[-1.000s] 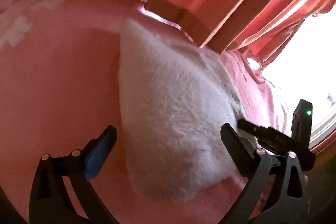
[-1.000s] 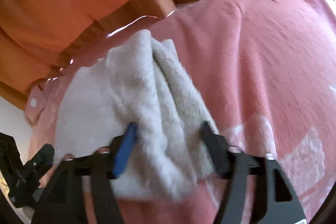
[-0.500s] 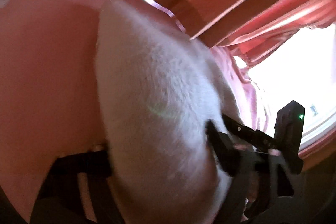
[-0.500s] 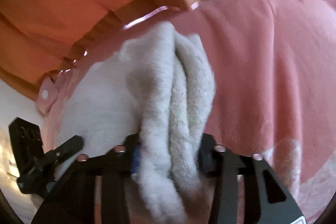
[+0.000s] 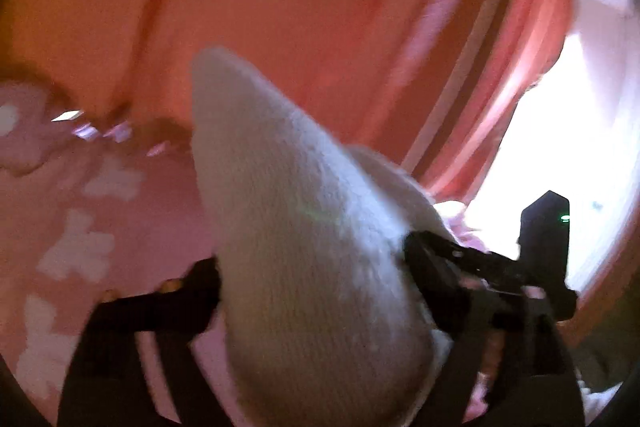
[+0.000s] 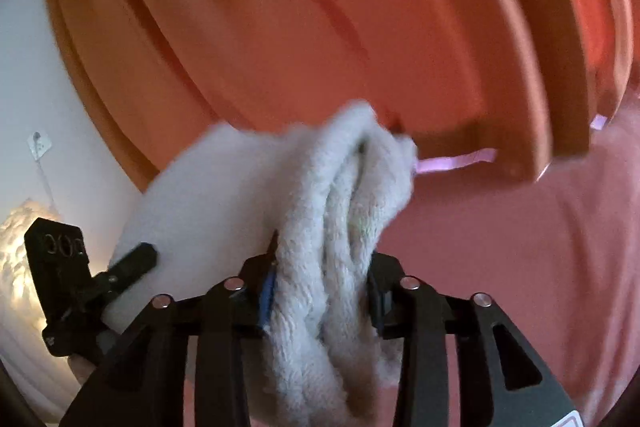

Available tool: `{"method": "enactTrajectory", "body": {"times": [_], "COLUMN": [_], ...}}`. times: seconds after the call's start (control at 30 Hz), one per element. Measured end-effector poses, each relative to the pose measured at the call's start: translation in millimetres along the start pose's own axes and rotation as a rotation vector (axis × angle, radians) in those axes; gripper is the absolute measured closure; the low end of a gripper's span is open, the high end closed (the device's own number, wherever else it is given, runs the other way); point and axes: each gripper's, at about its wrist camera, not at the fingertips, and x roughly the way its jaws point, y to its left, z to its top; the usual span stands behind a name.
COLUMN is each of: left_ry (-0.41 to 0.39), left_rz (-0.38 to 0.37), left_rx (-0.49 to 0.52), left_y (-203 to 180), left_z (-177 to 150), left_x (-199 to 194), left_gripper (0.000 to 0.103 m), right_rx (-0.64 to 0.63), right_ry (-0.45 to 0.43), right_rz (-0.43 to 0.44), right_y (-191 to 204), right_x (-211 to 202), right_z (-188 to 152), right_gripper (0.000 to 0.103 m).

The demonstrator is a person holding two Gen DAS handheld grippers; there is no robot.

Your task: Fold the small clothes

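A white fluffy knitted garment point(image 5: 304, 239) is lifted off the pink bedspread point(image 5: 80, 227). My left gripper point(image 5: 312, 279) is shut on one side of it; the cloth bulges between and over the fingers. My right gripper point(image 6: 320, 291) is shut on the bunched, folded edge of the same garment point(image 6: 336, 195). The right gripper's body shows at the right of the left wrist view point(image 5: 544, 247), and the left gripper's body shows at the left of the right wrist view point(image 6: 68, 279). The garment hangs stretched between both.
The pink bedspread point(image 6: 520, 247) with pale flower shapes lies below. An orange-brown wooden headboard point(image 6: 360, 27) and red striped curtains point(image 5: 460, 47) stand behind. A bright window point(image 5: 580, 147) is at the right, and a white wall point(image 6: 28, 87) is beside the bed.
Both grippers closed on the white garment and lifted it off the bed. Both views tilted up toward the headboard and curtains.
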Motion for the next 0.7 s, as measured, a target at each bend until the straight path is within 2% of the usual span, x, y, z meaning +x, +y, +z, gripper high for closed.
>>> {"method": "enactTrajectory", "body": {"times": [0.03, 0.1, 0.13, 0.2, 0.23, 0.3, 0.33, 0.47, 0.6, 0.67, 0.7], "left_ry": [0.046, 0.137, 0.150, 0.139, 0.130, 0.118, 0.120, 0.207, 0.280, 0.278, 0.253], "left_rz": [0.069, 0.184, 0.211, 0.218, 0.225, 0.231, 0.235, 0.250, 0.188, 0.122, 0.116], "left_rx": [-0.037, -0.138, -0.176, -0.195, -0.192, -0.187, -0.189, -0.230, -0.411, -0.512, -0.517], "left_y": [17.9, 51.5, 63.0, 70.8, 72.5, 71.4, 71.7, 84.0, 115.8, 127.7, 127.9], "left_z": [-7.4, -20.8, -24.1, -23.0, -21.3, -19.6, -22.0, -26.1, -43.0, -48.7, -47.9], "left_x": [11.1, 32.5, 35.0, 33.6, 30.5, 28.7, 26.4, 53.4, 79.7, 87.3, 87.2], "left_gripper": [0.011, 0.012, 0.012, 0.012, 0.011, 0.008, 0.006, 0.005, 0.005, 0.006, 0.010], "right_rx": [0.017, 0.052, 0.071, 0.098, 0.100, 0.102, 0.107, 0.166, 0.234, 0.234, 0.221], "right_ry": [0.045, 0.118, 0.139, 0.098, 0.075, 0.042, 0.043, 0.140, 0.217, 0.243, 0.249], "right_rz": [-0.019, -0.147, -0.170, -0.102, -0.100, -0.109, -0.103, -0.051, -0.004, 0.020, 0.027], "right_y": [-9.5, -28.4, -33.7, -36.1, -36.0, -37.1, -37.7, -45.1, -53.6, -53.8, -51.7], "right_x": [17.5, 46.7, 51.3, 48.2, 45.4, 44.4, 47.3, 81.7, 107.8, 117.5, 121.1], "right_z": [-6.6, -24.1, -26.9, -19.2, -15.0, -8.8, -7.7, -12.5, -25.6, -29.6, -30.2], "right_gripper": [0.062, 0.061, 0.061, 0.059, 0.056, 0.038, 0.036, 0.030, 0.023, 0.023, 0.030]}}
